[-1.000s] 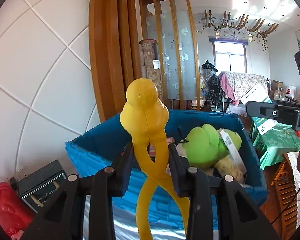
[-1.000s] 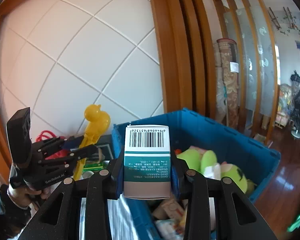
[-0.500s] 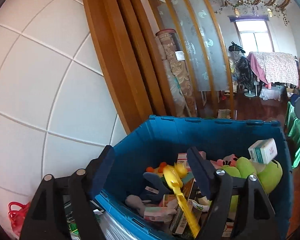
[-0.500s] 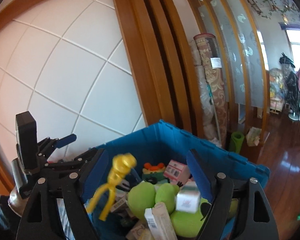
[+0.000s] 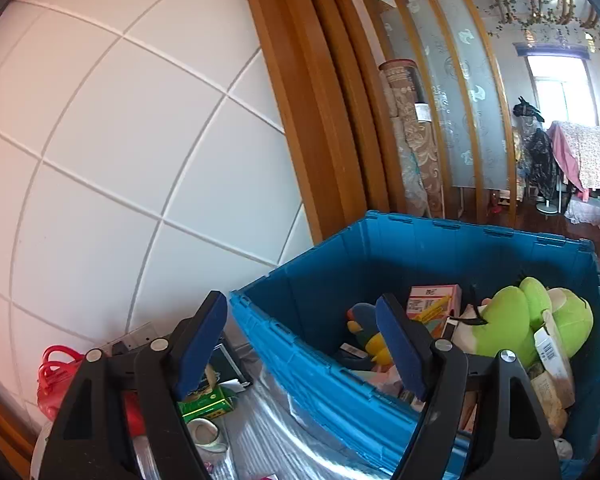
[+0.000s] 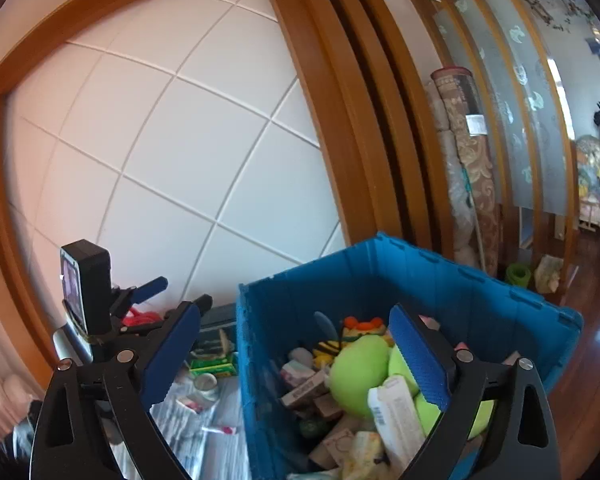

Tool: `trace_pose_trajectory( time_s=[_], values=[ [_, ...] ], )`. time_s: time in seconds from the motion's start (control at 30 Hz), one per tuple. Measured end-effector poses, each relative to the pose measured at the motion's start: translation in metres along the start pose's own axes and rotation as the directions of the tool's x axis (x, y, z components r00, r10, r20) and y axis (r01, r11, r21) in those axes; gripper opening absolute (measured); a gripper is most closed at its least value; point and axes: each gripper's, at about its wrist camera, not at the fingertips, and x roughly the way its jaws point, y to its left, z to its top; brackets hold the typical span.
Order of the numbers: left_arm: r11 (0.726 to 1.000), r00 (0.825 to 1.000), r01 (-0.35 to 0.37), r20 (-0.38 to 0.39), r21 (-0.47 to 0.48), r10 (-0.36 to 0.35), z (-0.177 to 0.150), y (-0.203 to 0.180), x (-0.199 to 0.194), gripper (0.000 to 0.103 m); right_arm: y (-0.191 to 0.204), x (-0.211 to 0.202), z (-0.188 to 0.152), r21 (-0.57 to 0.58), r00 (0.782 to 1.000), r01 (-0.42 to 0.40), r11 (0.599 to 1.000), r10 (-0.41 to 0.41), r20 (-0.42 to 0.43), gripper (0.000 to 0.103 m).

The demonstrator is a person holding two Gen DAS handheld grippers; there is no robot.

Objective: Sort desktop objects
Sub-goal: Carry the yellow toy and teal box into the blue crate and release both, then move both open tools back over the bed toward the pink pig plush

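Big blue bin (image 5: 308, 312) on the right, full of toys and boxes: green plush (image 5: 504, 332), pink box (image 5: 434, 298). Left claw (image 5: 306, 340) let go, holding nothing. Right claw (image 6: 296, 356) opening wider, nothing between. Green box (image 5: 210, 402) on the table, left of the bin.

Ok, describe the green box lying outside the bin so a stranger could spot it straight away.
Start at the big blue bin against the white tiled wall. Just outside its left wall, on the silvery cover, lies a small flat green box with yellow trim. It is the only green thing outside the bin, with a roll of tape just in front of it.
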Motion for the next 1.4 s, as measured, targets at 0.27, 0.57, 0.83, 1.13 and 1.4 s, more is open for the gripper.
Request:
trace_pose_trajectory(
  time_s=[0.27, 0.57, 0.83, 1.13, 1.4],
  values=[
    [0.990, 0.993, -0.116, -0.005, -0.082, 0.116, -0.041, 0.072, -0.036, 0.077, 0.054, 0.015, -0.014, -0.028, 0.996, -0.080, 0.996, 0.079, -0.027, 0.101],
    [0.941, 0.952, -0.304, -0.091, -0.150, 0.293, -0.142, 0.192, -0.100, 0.077, 0.154, 0.049, -0.057, -0.042, 0.971, -0.217, 0.975, 0.211, -0.114, 0.102],
    [0.875, 0.867, -0.468, -0.256, -0.126, 0.427, -0.247, 0.310, -0.141, 0.077, 0.298, 0.104, -0.130, -0.086, 0.911, -0.357, 0.930, 0.326, -0.253, 0.102],
    [0.817, 0.780, -0.563, -0.409, -0.126, 0.474, -0.345, 0.410, -0.142, 0.077, 0.410, 0.196, -0.220, -0.085, 0.794, -0.522, 0.849, 0.447, -0.413, 0.103],
    [0.834, 0.788, -0.525, -0.467, -0.170, 0.401, -0.404, 0.488, -0.097, 0.077, 0.487, 0.327, -0.294, 0.032, 0.645, -0.585, 0.810, 0.489, -0.588, 0.102]
  ],
)
